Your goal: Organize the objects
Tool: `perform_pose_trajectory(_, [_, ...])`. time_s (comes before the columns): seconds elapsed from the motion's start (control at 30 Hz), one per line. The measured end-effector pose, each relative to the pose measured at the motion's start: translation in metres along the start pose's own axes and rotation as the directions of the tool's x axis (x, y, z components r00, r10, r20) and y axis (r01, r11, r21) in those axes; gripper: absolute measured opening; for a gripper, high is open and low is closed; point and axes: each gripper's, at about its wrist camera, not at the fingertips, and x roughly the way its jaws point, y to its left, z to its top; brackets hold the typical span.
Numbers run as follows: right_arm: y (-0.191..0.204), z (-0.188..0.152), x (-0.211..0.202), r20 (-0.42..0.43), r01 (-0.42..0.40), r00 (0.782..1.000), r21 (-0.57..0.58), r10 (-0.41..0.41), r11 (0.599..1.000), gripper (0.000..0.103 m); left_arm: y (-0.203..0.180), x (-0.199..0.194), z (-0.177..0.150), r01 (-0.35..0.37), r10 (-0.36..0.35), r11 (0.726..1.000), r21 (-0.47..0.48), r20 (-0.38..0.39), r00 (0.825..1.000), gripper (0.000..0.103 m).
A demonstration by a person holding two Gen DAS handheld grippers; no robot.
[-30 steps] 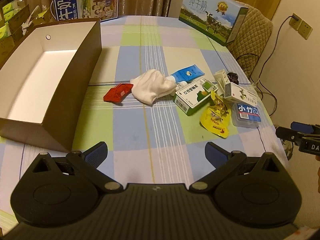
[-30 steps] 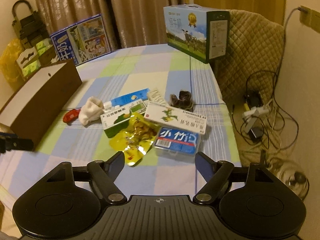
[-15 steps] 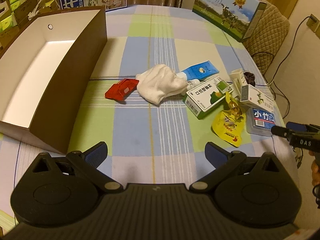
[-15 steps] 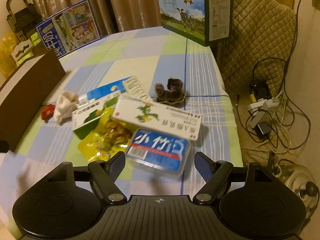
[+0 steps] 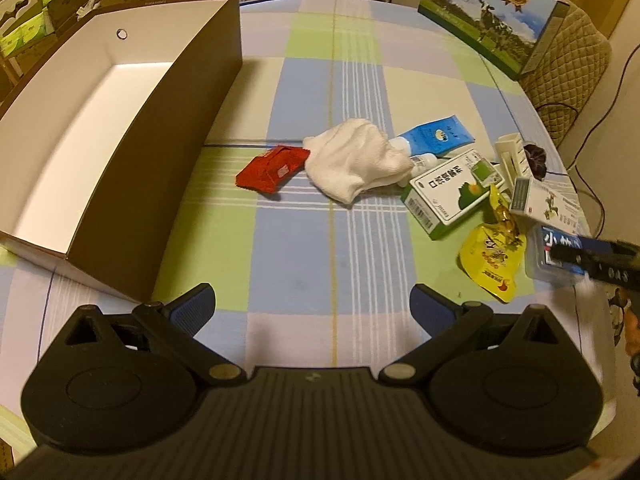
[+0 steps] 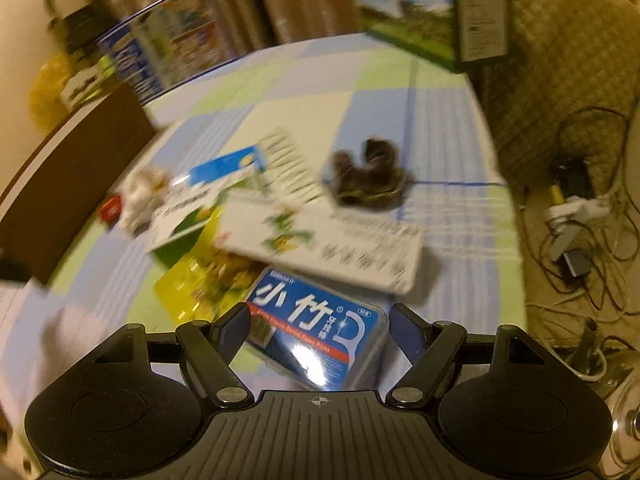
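Note:
A clutter of items lies on the checked tablecloth: a red packet (image 5: pixel 272 168), a white cloth (image 5: pixel 354 164), a blue tube (image 5: pixel 436 138), a green-white medicine box (image 5: pixel 452 192), a yellow snack pouch (image 5: pixel 492 256), a long white box (image 6: pixel 320 240), a dark scrunchie (image 6: pixel 368 176). My right gripper (image 6: pixel 320 324) is open, its fingers either side of the near end of a blue-labelled clear floss box (image 6: pixel 320 340). It also shows in the left wrist view (image 5: pixel 572 256). My left gripper (image 5: pixel 312 306) is open and empty over bare cloth.
An open brown cardboard box (image 5: pixel 132 140) with a white inside stands at the left. Milk cartons (image 5: pixel 492 12) stand at the table's far edge. A padded chair (image 6: pixel 560 60) and floor cables (image 6: pixel 576 220) lie past the right edge.
My right gripper has moved forward and down until the floss box sits between its open fingers. My left gripper has advanced slightly toward the items.

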Motion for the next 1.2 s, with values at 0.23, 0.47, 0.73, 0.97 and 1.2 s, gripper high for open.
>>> perform_pose_trajectory(0.23, [0.033,-0.008,-0.007,-0.040,0.013,0.999,-0.181,-0.021,0.983,0.074,0.002,0.004,-0.002,-0.005,0.005,1.000,-0.013,-0.016,1.000,0.102])
perform_pose_trajectory(0.47, [0.042,-0.003,0.010,-0.084,-0.016,0.996,-0.282,-0.008,0.959,0.074,0.002,0.004,-0.004,-0.009,0.009,1.000,-0.014,-0.015,1.000,0.102])
perform_pose_trajectory(0.73, [0.052,-0.013,0.018,-0.106,0.032,0.992,-0.329,-0.070,0.944,0.056,0.004,0.004,-0.011,-0.014,0.014,1.000,-0.009,-0.007,1.000,0.102])
perform_pose_trajectory(0.97, [0.051,-0.018,0.008,-0.146,0.104,0.979,-0.250,-0.144,0.963,0.056,0.001,0.015,-0.011,-0.014,0.013,0.999,0.039,0.016,1.000,0.097])
perform_pose_trajectory(1.2, [0.035,-0.024,-0.004,-0.147,0.168,0.971,-0.135,-0.187,0.977,0.056,-0.001,0.037,0.018,-0.063,0.055,0.987,0.150,0.057,0.997,0.085])
